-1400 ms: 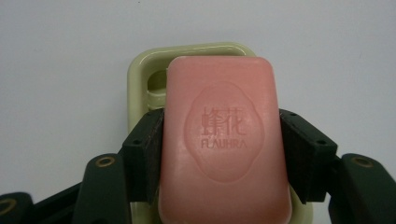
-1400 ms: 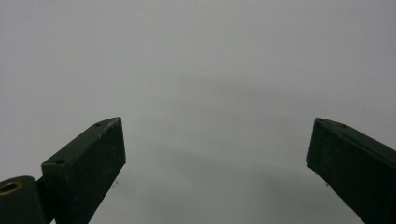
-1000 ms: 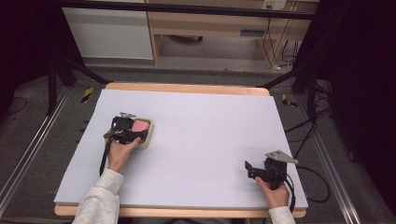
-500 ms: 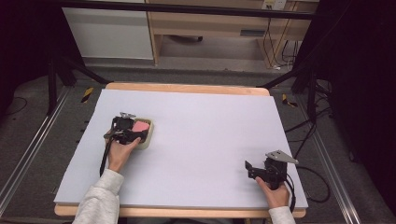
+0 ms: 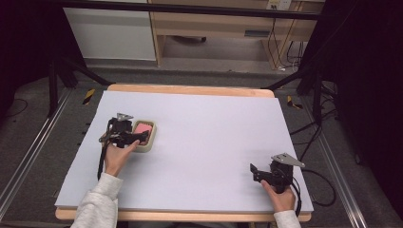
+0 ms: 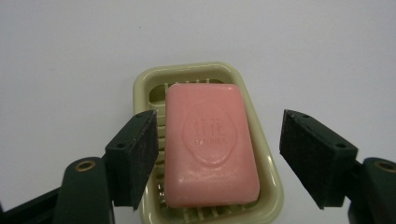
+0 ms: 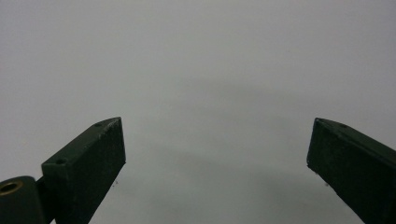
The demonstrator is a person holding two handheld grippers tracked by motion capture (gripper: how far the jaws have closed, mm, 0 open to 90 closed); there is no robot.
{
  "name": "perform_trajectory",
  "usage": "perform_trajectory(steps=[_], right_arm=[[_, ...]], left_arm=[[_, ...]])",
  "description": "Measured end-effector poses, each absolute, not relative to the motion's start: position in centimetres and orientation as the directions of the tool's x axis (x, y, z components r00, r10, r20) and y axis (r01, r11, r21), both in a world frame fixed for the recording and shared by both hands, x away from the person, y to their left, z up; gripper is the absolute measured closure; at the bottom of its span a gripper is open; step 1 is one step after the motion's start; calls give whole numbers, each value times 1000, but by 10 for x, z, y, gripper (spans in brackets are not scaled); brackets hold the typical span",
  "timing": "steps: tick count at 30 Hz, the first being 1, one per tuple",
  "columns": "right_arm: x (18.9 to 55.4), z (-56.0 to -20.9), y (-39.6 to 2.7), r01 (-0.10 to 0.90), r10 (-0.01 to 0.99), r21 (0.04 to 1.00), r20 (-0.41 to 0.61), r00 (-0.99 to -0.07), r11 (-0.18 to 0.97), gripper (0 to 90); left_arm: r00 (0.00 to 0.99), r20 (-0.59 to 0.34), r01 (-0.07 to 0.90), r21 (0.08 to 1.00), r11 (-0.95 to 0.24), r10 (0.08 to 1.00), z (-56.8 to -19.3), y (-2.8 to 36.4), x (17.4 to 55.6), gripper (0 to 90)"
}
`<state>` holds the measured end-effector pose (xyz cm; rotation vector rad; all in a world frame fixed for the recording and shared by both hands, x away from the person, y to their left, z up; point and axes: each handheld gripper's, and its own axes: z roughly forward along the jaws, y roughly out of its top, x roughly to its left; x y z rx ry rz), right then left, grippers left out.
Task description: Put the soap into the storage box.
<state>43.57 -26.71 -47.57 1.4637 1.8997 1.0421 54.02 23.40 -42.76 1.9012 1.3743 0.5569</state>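
— Where is the soap (image 6: 211,144) sitting?
— Flat in the dish (image 6: 268,158), on the worktop's (image 5: 214,128) left side. The left tongs (image 6: 219,158) have just been opening, straddling it, pads clear.
— Advice?
— Lifting straight off, I'd judge, avoiding nudging the dish. The right tongs (image 7: 215,158) are idling, released.

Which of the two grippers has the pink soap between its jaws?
The left gripper: its jaws, just opened, stand beside the pink soap without touching. The right gripper has bare table between its jaws.
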Motion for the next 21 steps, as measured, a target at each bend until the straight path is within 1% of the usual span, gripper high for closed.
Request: perform_trajectory(steps=[3,10,14,21], right_arm=[[435,-475,-267,564,959,819,62,-278,110,47],[434,-476,-269,560,960,821,55,-274,113,47],[434,-476,-270,566,960,818,66,-271,103,47],[433,-476,-272,564,962,819,64,-267,103,45]], left_arm=[[349,-66,610,773,-173,935,-426,239,530,262],[369,-87,591,790,-161,926,-424,247,513,252],[383,-80,580,797,-172,920,-429,258,498,235],[376,-100,559,817,-140,921,-436,275,479,234]])
